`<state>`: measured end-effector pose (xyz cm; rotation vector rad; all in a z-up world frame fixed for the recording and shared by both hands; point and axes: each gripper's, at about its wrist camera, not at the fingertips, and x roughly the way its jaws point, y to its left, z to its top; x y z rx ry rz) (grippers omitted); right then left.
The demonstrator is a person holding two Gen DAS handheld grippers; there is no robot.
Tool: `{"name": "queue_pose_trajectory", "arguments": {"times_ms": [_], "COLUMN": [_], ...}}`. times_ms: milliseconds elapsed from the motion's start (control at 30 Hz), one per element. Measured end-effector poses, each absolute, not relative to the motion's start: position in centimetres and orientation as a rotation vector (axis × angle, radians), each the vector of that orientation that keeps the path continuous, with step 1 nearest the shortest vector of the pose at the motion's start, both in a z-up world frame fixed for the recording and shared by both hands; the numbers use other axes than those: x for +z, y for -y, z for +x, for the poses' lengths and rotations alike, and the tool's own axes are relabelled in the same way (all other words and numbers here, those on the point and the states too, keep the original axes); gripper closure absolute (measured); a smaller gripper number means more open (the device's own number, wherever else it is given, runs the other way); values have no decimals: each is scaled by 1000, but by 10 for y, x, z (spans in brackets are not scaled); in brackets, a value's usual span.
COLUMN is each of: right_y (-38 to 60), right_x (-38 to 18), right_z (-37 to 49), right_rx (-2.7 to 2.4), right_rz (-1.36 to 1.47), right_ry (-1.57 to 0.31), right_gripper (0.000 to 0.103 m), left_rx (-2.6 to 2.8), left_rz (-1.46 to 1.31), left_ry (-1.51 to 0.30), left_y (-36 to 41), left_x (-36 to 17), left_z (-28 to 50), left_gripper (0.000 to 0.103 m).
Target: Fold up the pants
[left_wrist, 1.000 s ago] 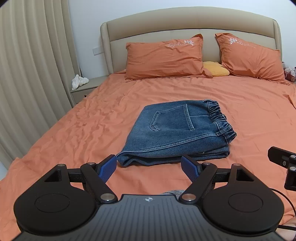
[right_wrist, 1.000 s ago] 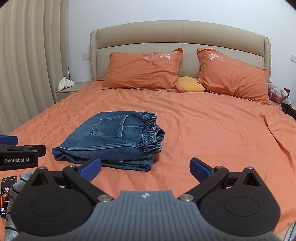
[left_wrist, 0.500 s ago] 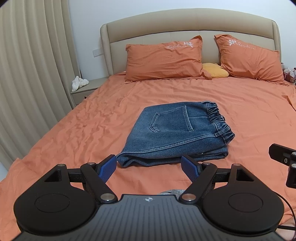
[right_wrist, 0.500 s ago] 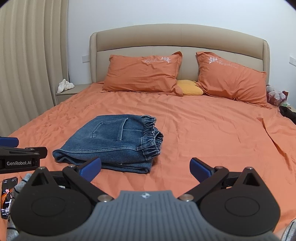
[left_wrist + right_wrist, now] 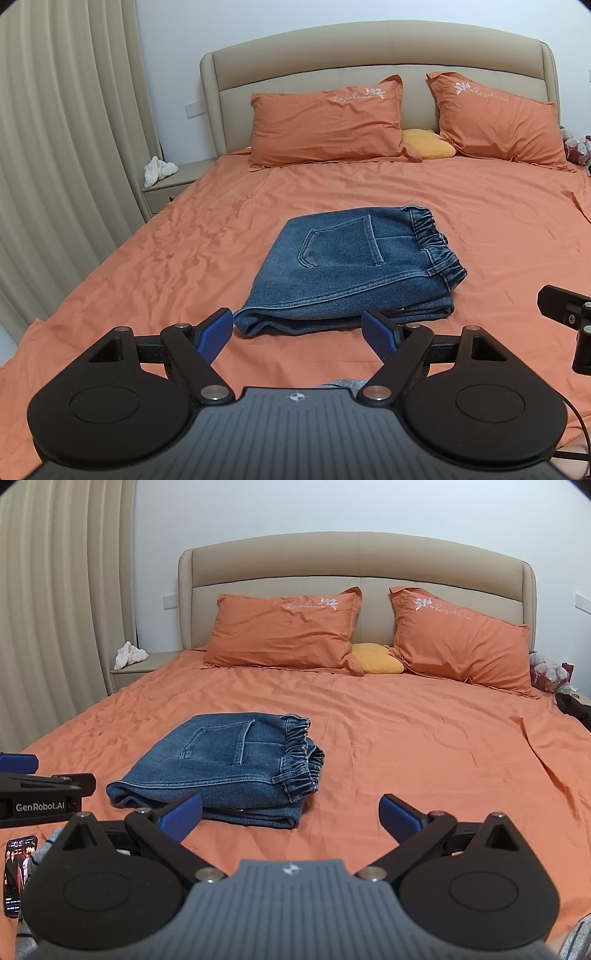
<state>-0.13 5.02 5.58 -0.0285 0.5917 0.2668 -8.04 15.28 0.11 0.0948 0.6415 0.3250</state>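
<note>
Blue denim pants (image 5: 354, 266) lie folded into a compact stack on the orange bed sheet (image 5: 184, 258), back pocket up, elastic waistband to the right. In the right wrist view the same pants (image 5: 229, 768) sit left of centre. My left gripper (image 5: 297, 334) hovers just in front of the stack's near edge, open, with nothing between its blue pads. My right gripper (image 5: 291, 816) is also open and empty, held back over the sheet to the right of the stack. Neither touches the denim.
Two orange pillows (image 5: 325, 125) and a yellow cushion (image 5: 428, 147) lean on the beige headboard (image 5: 369, 48). A nightstand (image 5: 166, 184) with a white object stands left, by the curtain (image 5: 62, 147). A phone (image 5: 18, 875) shows at the lower left.
Both grippers have drawn back and risen slightly, so the folded pants look a little farther off. The pants have not moved, and both grippers stay open.
</note>
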Motion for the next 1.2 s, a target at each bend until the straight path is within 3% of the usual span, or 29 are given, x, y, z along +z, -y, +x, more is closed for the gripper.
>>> {"name": "queue_pose_trajectory", "arguments": {"times_ms": [1200], "right_y": [-46], "right_x": [60], "right_z": [-4], "right_rx": [276], "right_rz": [-34], "right_ry": [-583], "right_gripper": [5], "left_rx": [329], "left_rz": [98], "left_ry": [-639], "left_y": [-156], "left_x": [1], "left_z": [-81], "left_gripper": [10]}}
